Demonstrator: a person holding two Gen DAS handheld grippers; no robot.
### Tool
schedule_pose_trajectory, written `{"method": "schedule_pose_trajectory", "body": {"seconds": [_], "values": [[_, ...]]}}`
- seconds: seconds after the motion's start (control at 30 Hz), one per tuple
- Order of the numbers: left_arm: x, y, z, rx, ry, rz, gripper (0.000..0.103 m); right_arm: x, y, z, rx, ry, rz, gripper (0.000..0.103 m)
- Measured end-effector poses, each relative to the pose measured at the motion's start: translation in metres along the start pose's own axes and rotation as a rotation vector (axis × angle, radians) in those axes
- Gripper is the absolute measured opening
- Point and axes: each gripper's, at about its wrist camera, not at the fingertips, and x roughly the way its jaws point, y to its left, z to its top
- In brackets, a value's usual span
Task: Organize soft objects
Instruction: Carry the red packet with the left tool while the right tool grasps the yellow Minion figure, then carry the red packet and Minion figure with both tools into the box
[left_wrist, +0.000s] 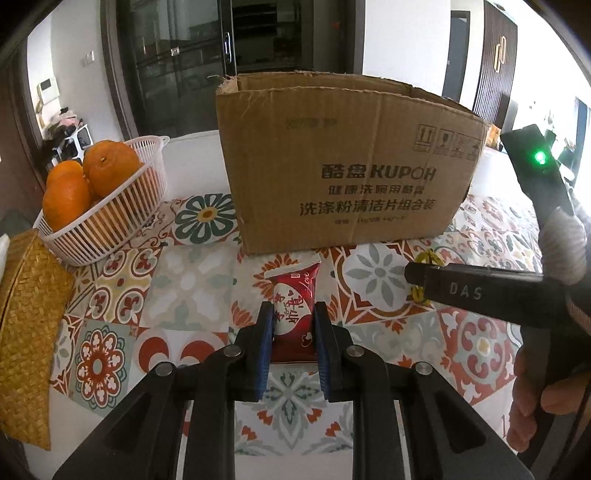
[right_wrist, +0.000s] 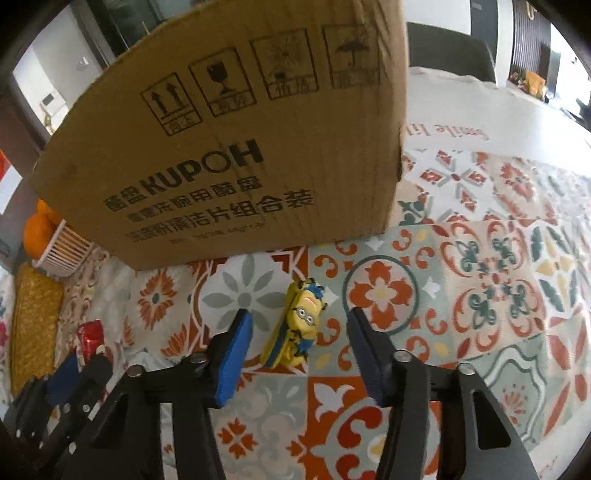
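A red and white snack packet lies on the patterned tablecloth, and my left gripper is shut on it, blue pads pressing both its sides. The packet also shows in the right wrist view. A yellow minion toy lies on the cloth between the open fingers of my right gripper, touching neither pad. The right gripper appears in the left wrist view with a bit of the toy behind it. An open cardboard box stands just behind both objects.
A white basket of oranges stands at the left, with a woven straw pouch in front of it. The box fills the view ahead of the right gripper. Patterned cloth extends to the right.
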Motion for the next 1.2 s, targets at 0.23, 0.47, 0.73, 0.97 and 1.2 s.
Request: {"method": "schedule_pose_trajectory", "body": {"seconds": [0.23, 0.47, 0.73, 0.97, 1.2], "values": [[0.005, 0.001, 0.004, -0.020, 0.008, -0.004, 0.022, 0.010, 0.005, 0.001, -0.016, 0.006, -0.026, 0.034], [0.003, -0.002, 0.008, -0.030, 0.004, -0.014, 0.022, 0.000, 0.002, 0.002, -0.002, -0.008, -0.004, 0.025], [-0.023, -0.004, 0.015, -0.038, -0.038, -0.043, 0.022, -0.048, 0.002, -0.003, -0.011, -0.067, 0.016, 0.025], [-0.056, -0.003, 0.035, -0.036, -0.107, -0.064, 0.022, -0.101, 0.012, 0.005, -0.036, -0.167, 0.031, 0.025], [-0.080, -0.001, 0.067, -0.020, -0.178, -0.075, 0.022, -0.147, 0.024, 0.028, -0.078, -0.275, 0.034, 0.025]]}}
